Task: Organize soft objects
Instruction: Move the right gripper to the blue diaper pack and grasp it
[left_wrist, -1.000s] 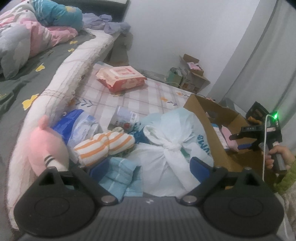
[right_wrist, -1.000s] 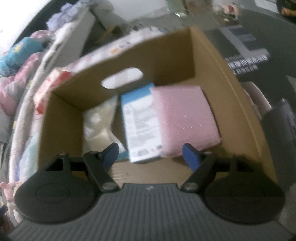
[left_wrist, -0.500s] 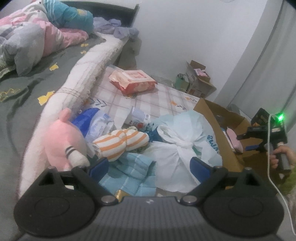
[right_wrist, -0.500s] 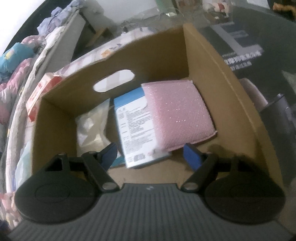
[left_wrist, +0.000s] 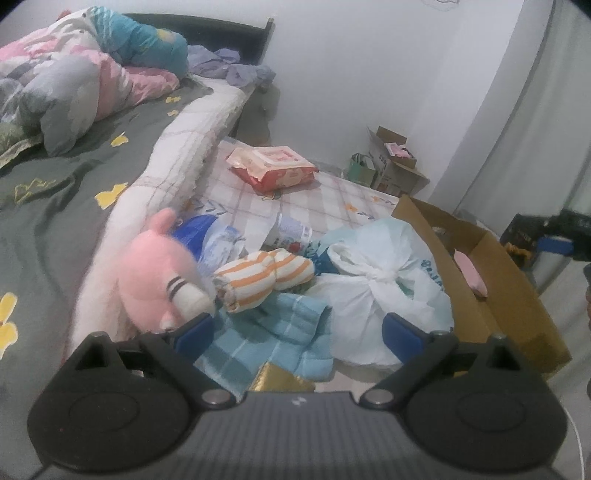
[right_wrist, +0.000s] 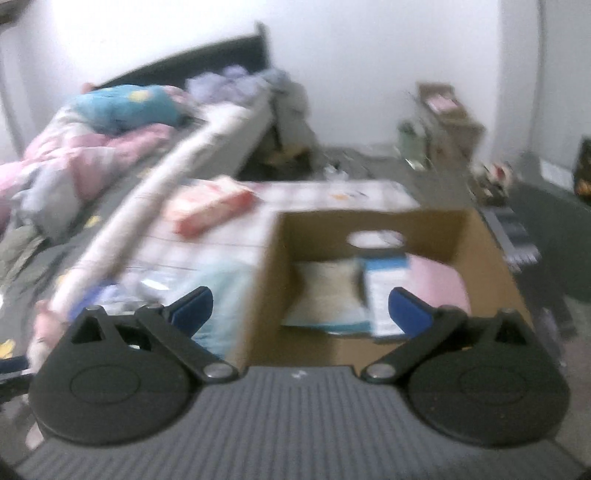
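A pink plush toy (left_wrist: 155, 273) leans on the bed's edge, beside an orange-striped cloth bundle (left_wrist: 264, 278) and a light-blue checked towel (left_wrist: 273, 332). My left gripper (left_wrist: 297, 330) hangs open just above the towel, nothing between its fingers. A knotted white plastic bag (left_wrist: 373, 291) lies right of it. The cardboard box (right_wrist: 369, 221) holds a pink pad (right_wrist: 439, 284), a blue-and-white packet (right_wrist: 384, 291) and a pale bag (right_wrist: 325, 291). My right gripper (right_wrist: 299, 308) is above the box's near side, its jaws opening wide, with nothing between them. This view is blurred.
A bed (left_wrist: 55, 192) with a rumpled quilt (left_wrist: 74, 81) fills the left. A red wipes pack (left_wrist: 273, 168) lies on the checked floor mat (left_wrist: 332, 195). Small boxes (left_wrist: 391, 162) stand by the far wall. A curtain (left_wrist: 535, 147) hangs at right.
My right gripper rose and pulled back from inside the box, rolled level, and its jaws spread wider. My left gripper drifted slightly, bringing the pink plush and towel closer.
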